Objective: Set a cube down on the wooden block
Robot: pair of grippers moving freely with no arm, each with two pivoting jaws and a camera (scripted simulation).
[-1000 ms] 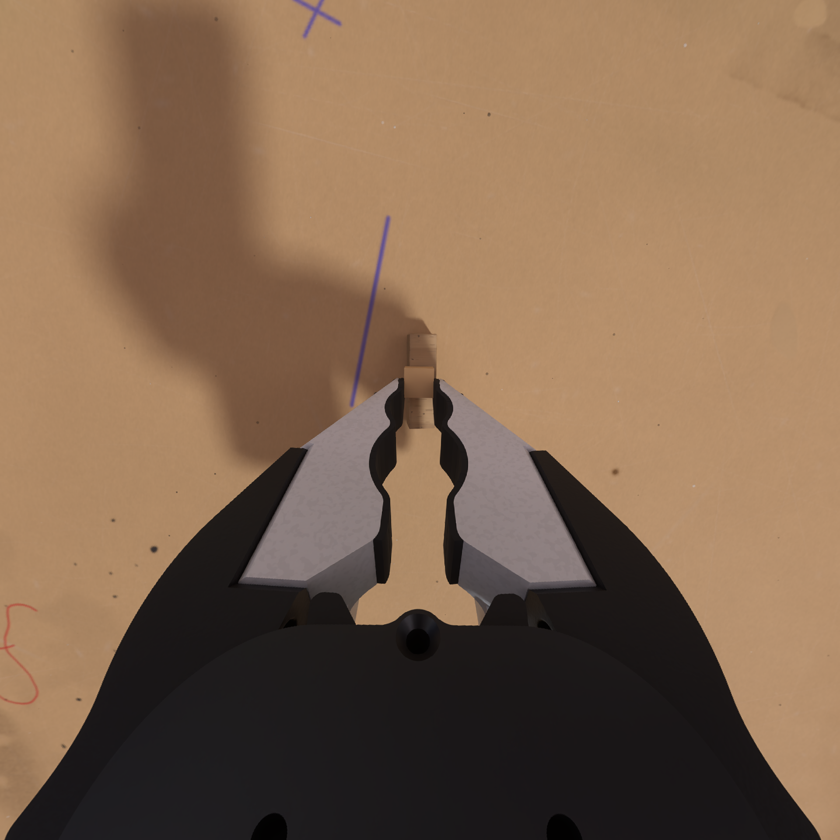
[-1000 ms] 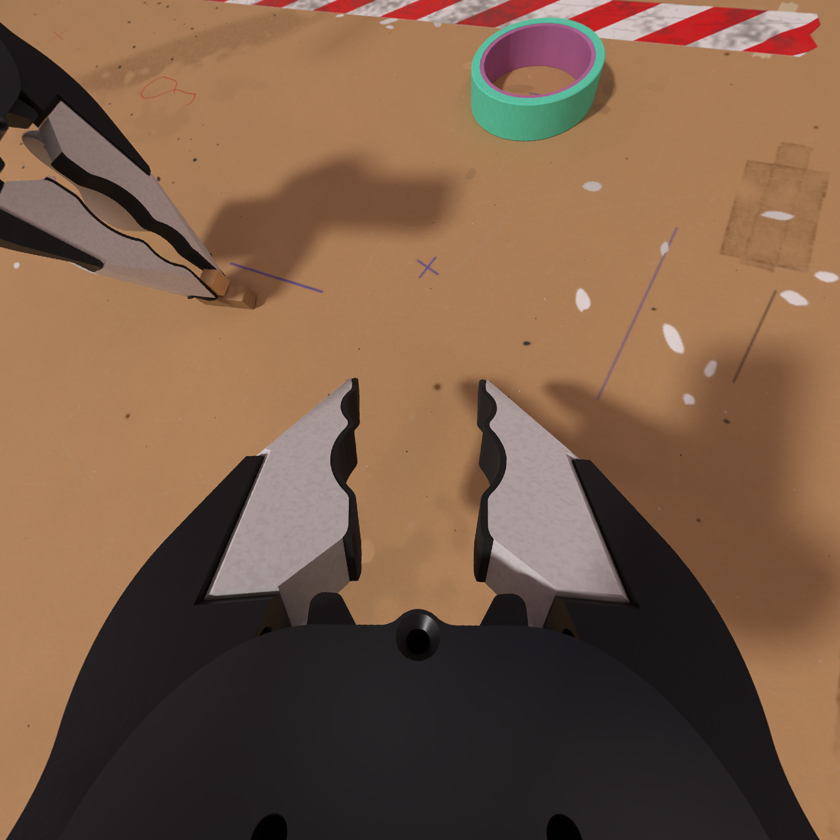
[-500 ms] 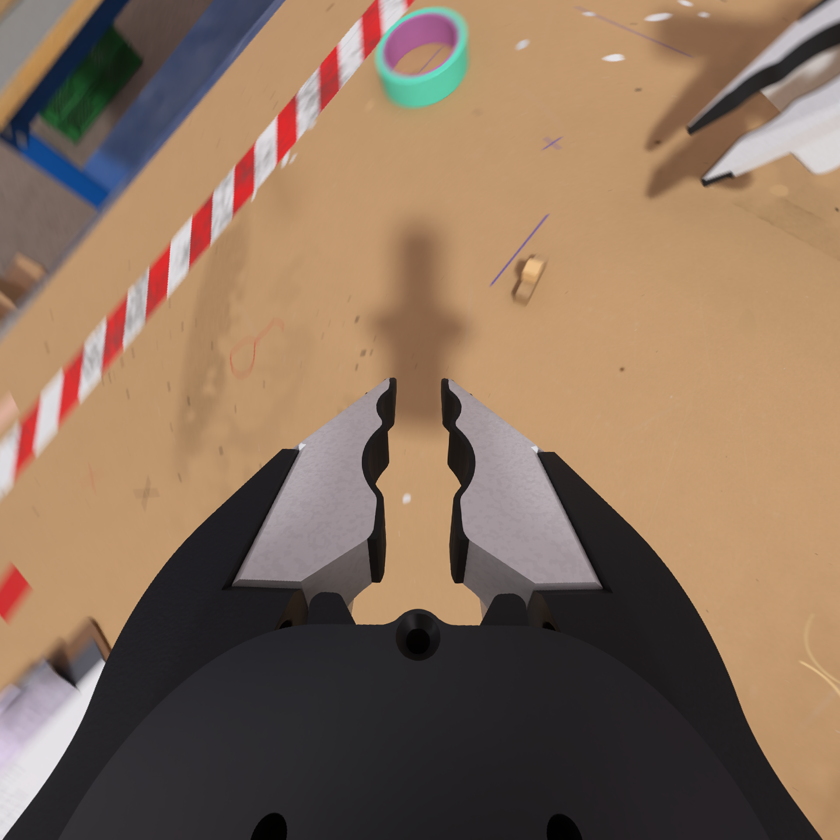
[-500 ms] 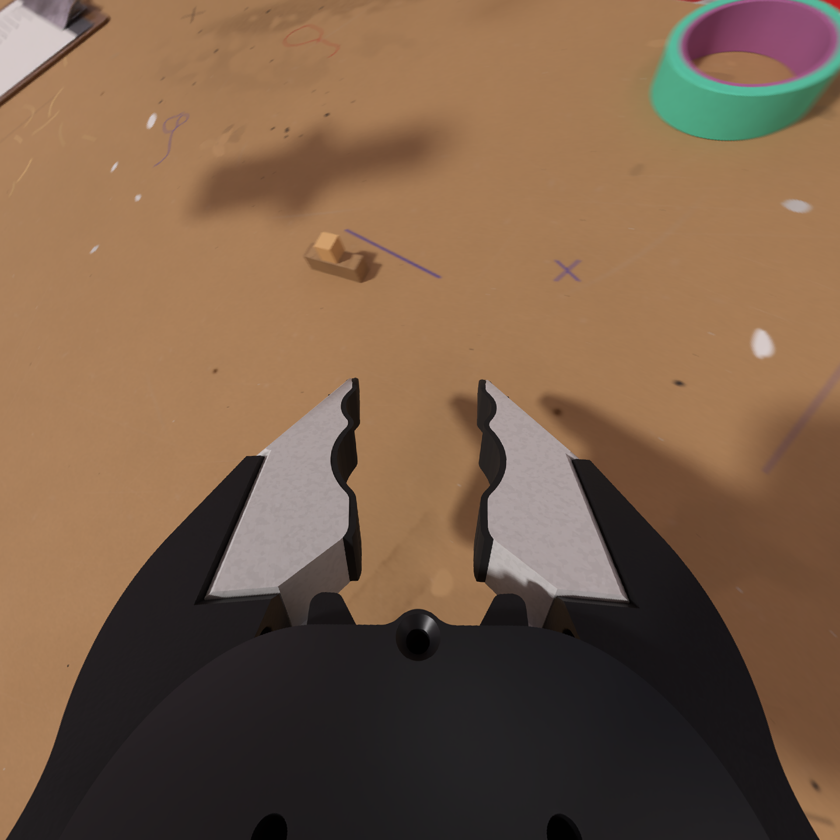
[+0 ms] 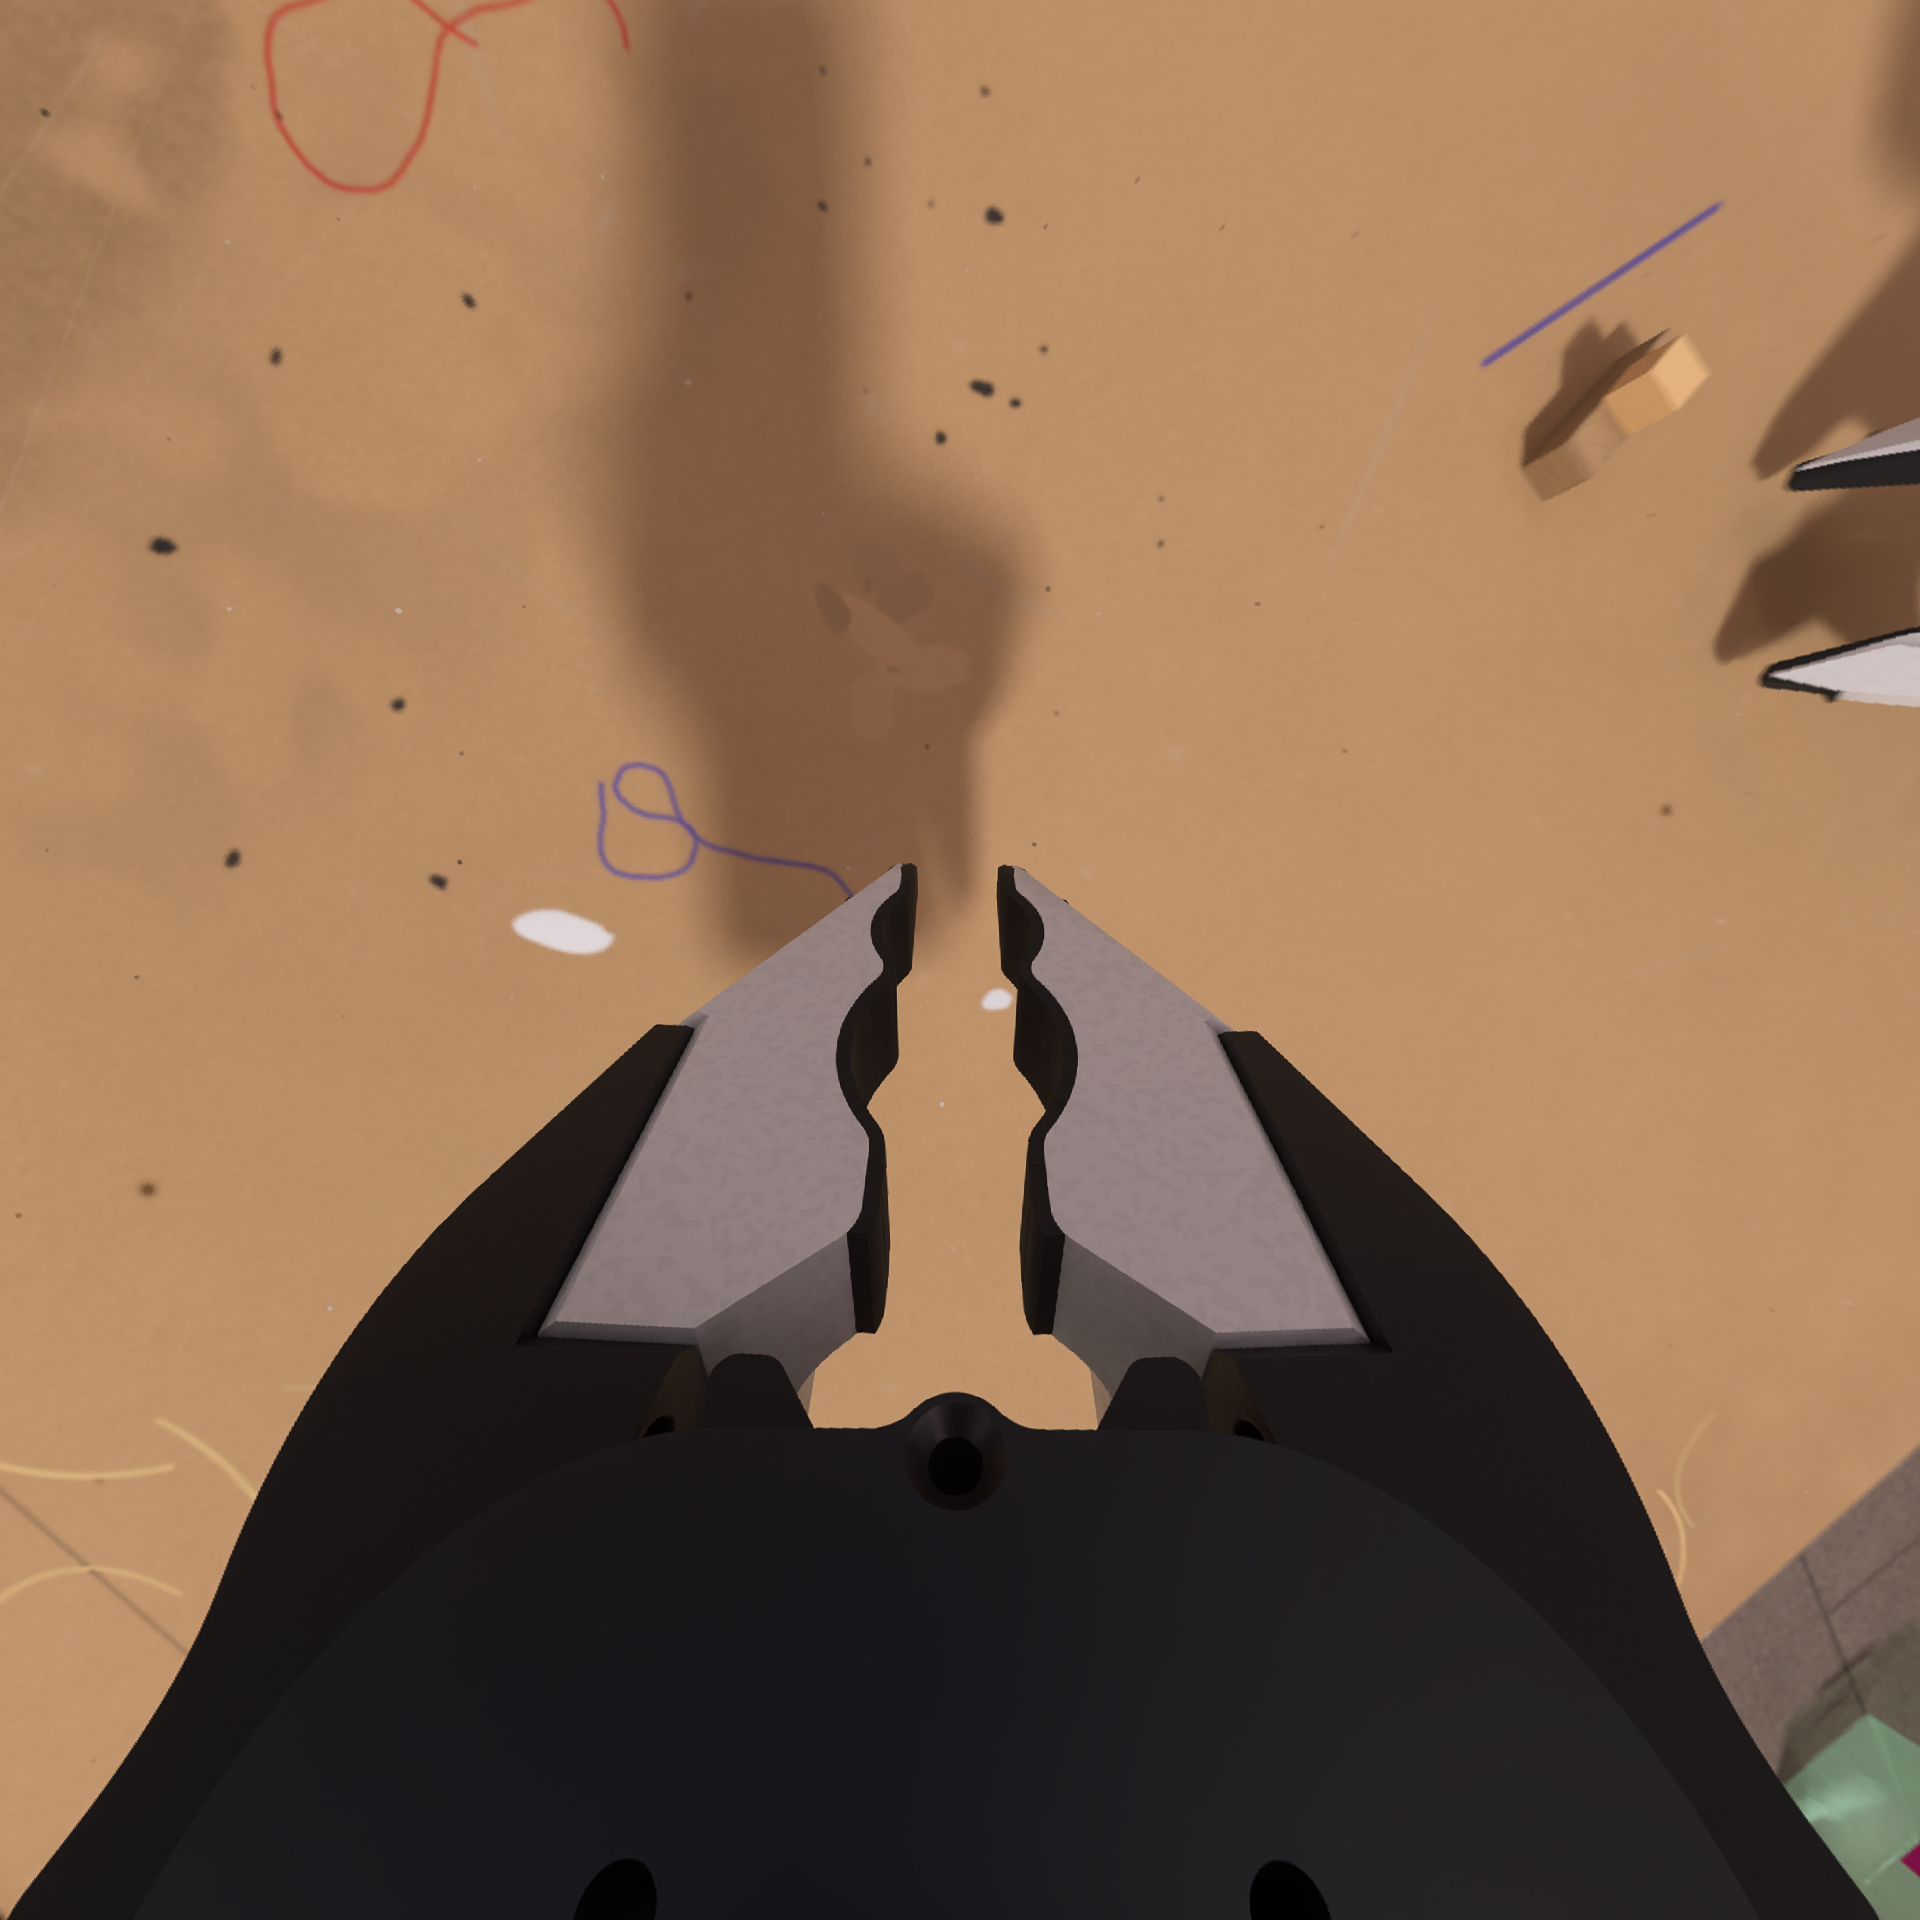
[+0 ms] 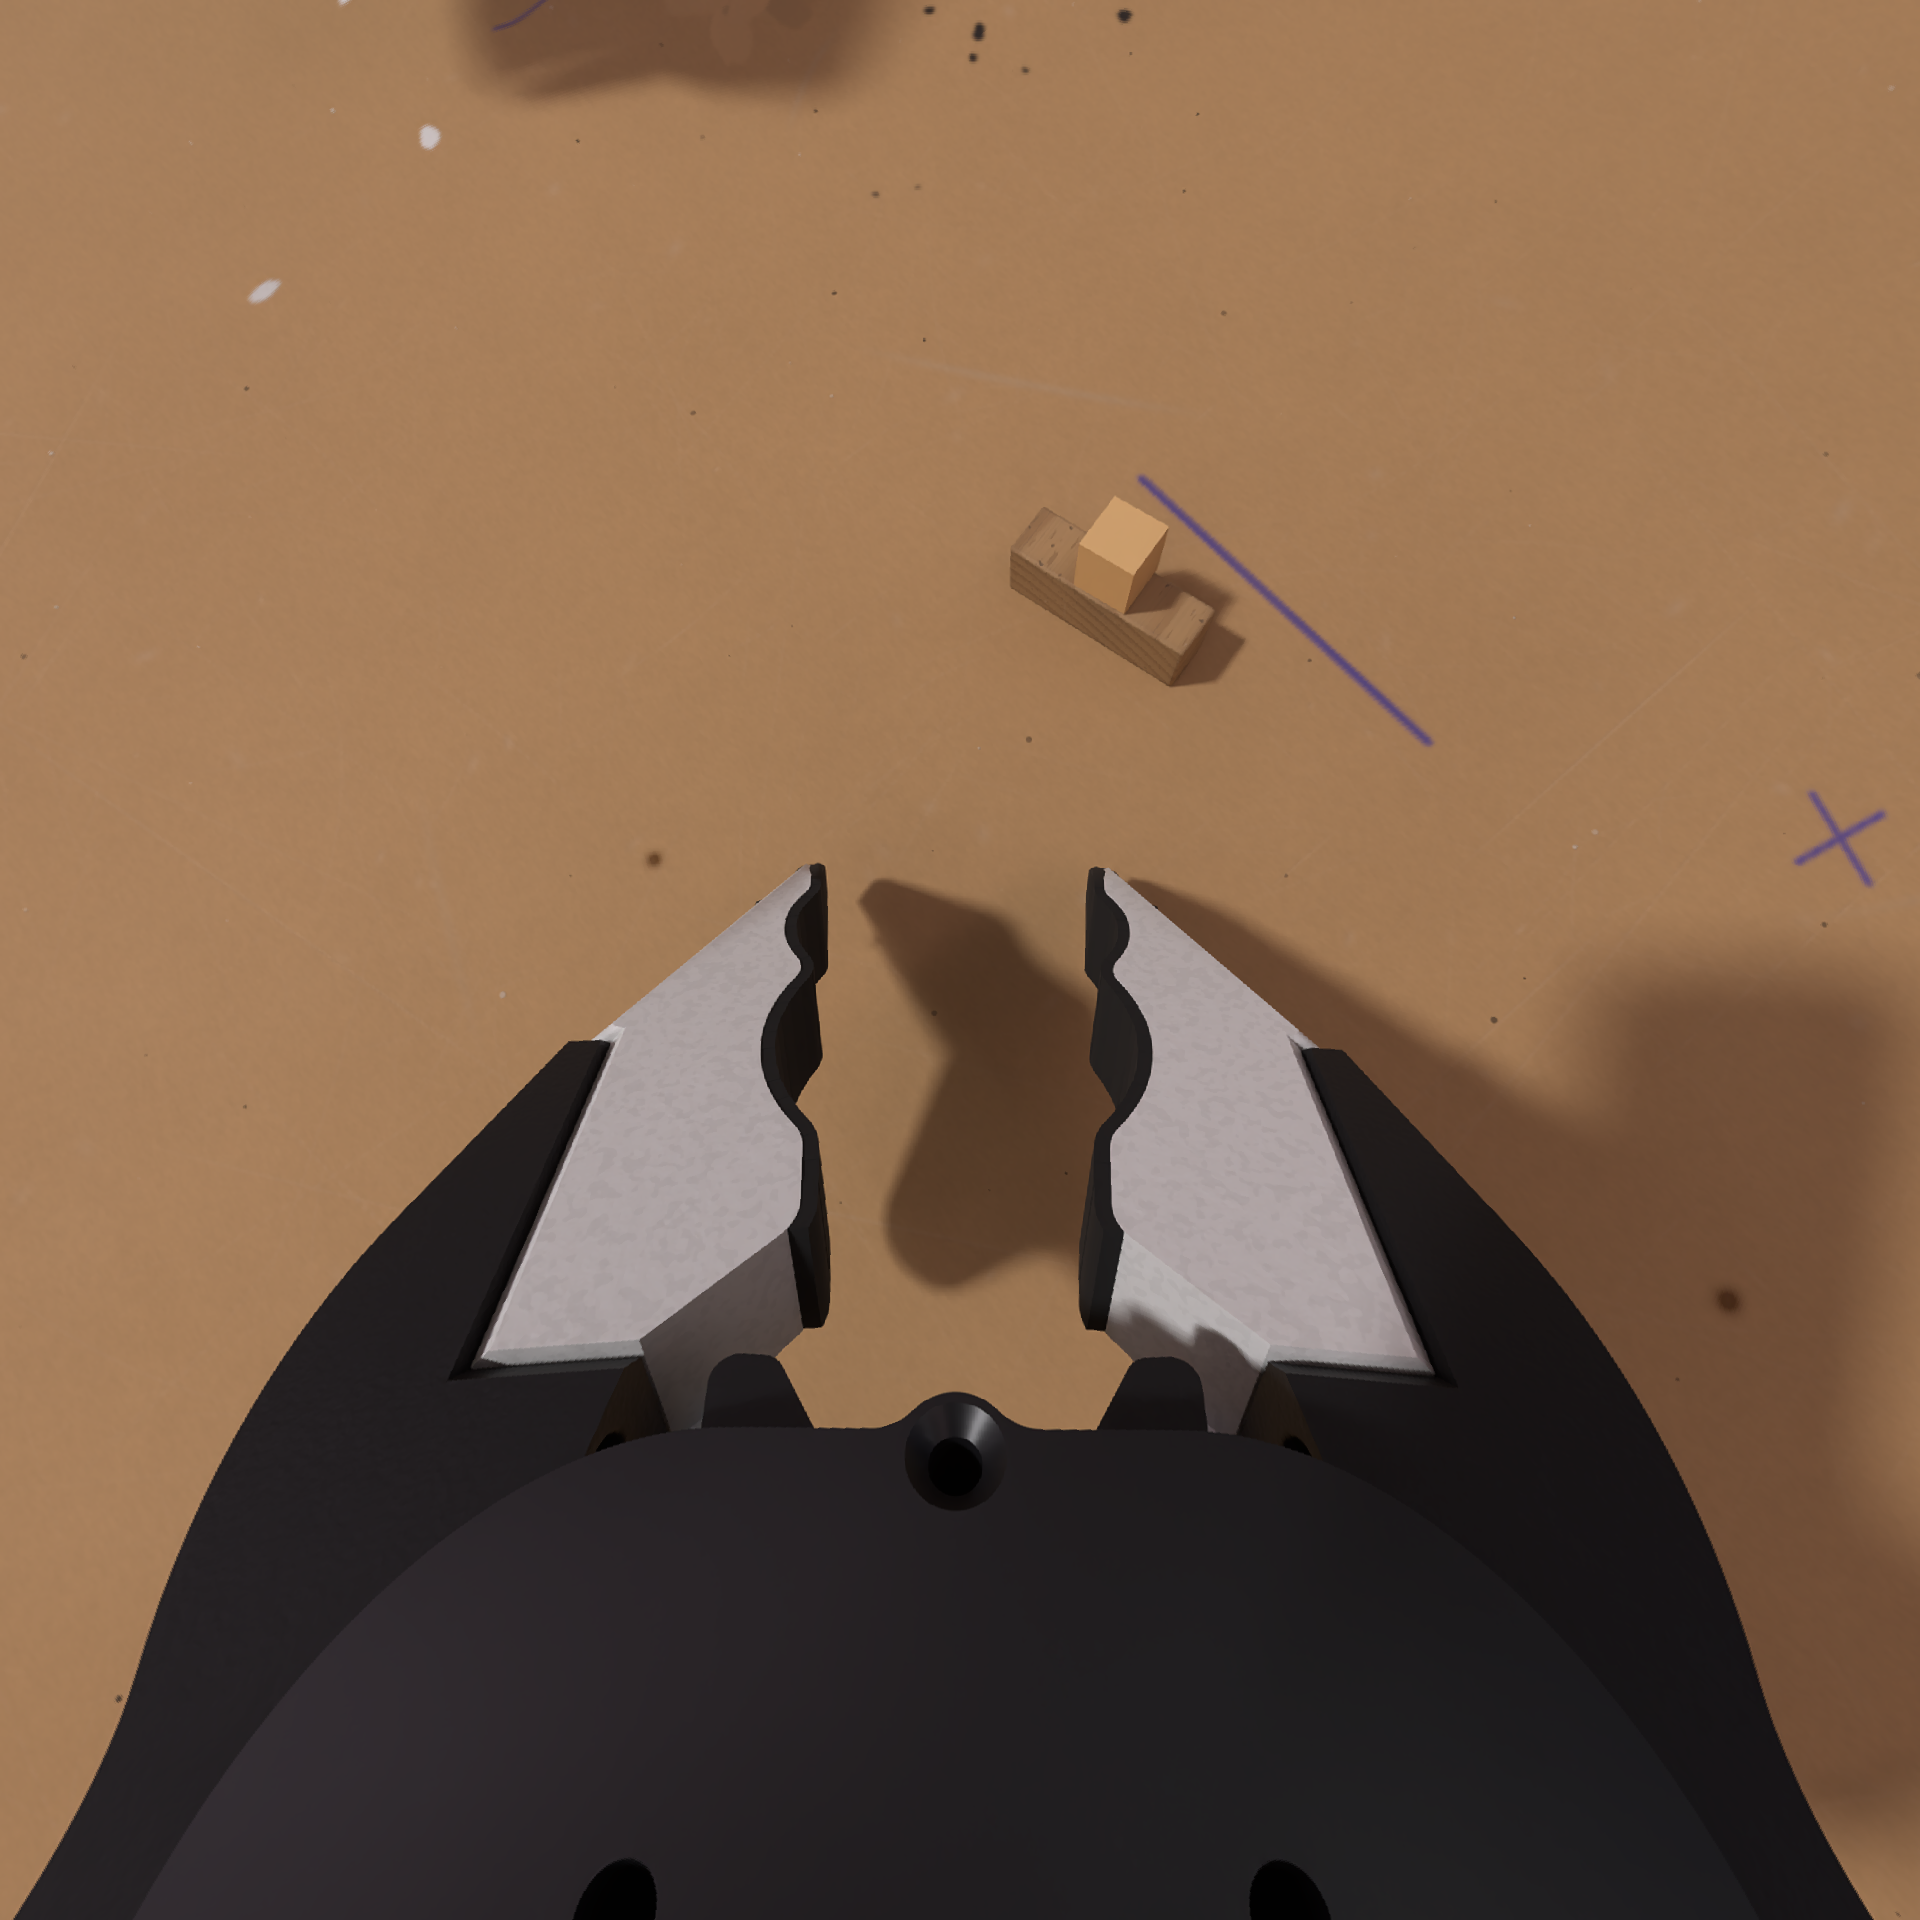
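A small tan cube (image 6: 1120,551) rests on top of the flat wooden block (image 6: 1132,629), which lies on the brown table ahead and slightly right of my right gripper (image 6: 956,878). That gripper is open and empty, well short of the block. In the left wrist view the cube (image 5: 1657,384) and block (image 5: 1564,457) sit at the upper right. My left gripper (image 5: 956,883) is empty, its jaws a narrow gap apart, away to the left of the block. The right gripper's fingertips (image 5: 1849,670) show at the right edge of that view.
A purple line (image 6: 1288,613) runs just behind the block, and a purple cross (image 6: 1839,836) lies to its right. A red scribble (image 5: 353,94), a purple scribble (image 5: 649,826) and white paint spots mark the table. The table's edge (image 5: 1808,1579) is at the lower right.
One second ago my left gripper held the cube over the block. It has let go and drawn back and left. The right gripper has come nearer the block, still open.
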